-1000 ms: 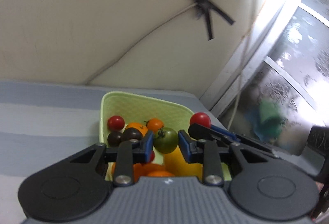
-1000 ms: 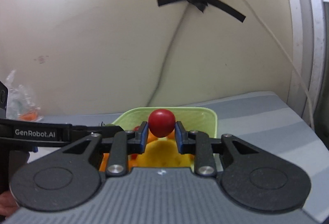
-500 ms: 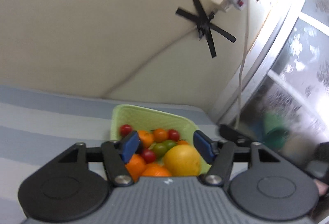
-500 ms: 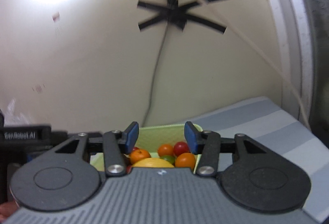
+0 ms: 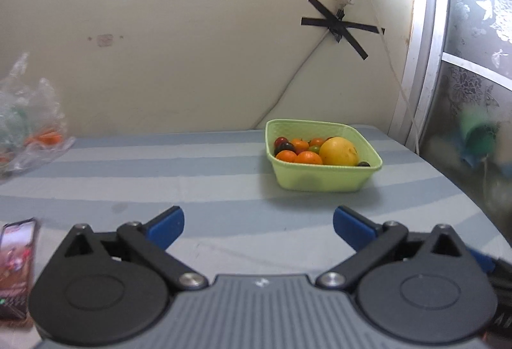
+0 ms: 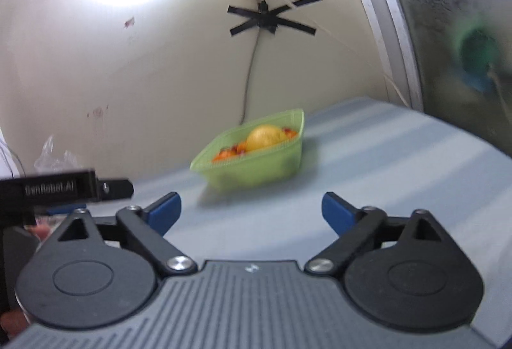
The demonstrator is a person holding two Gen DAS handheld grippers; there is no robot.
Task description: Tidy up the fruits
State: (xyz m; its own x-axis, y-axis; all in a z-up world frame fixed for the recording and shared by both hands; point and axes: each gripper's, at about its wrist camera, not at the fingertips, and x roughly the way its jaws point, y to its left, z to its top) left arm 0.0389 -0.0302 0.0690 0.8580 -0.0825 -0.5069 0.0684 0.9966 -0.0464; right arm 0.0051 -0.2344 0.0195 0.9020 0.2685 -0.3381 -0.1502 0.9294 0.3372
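Observation:
A light green basket (image 5: 323, 181) (image 6: 256, 171) stands on the striped blue table near the wall. It holds a big yellow fruit (image 5: 338, 151) (image 6: 266, 137), oranges (image 5: 308, 158) and small red, dark and green tomatoes (image 5: 281, 141). My left gripper (image 5: 258, 225) hangs well short of the basket, its jaws opening wide with nothing between them. My right gripper (image 6: 251, 210) is also back from the basket, jaws opening and empty. The body of the left gripper shows at the left edge of the right wrist view.
A crumpled clear plastic bag (image 5: 28, 121) with orange bits lies at the far left by the wall. A phone (image 5: 16, 259) lies at the near left. Cables and black tape (image 5: 340, 27) hang on the wall. A patterned glass pane (image 5: 473, 67) bounds the right.
Both grippers were shut over the basket, the right on a red tomato, the left near a green one. Both have opened, let go and pulled back far from the basket.

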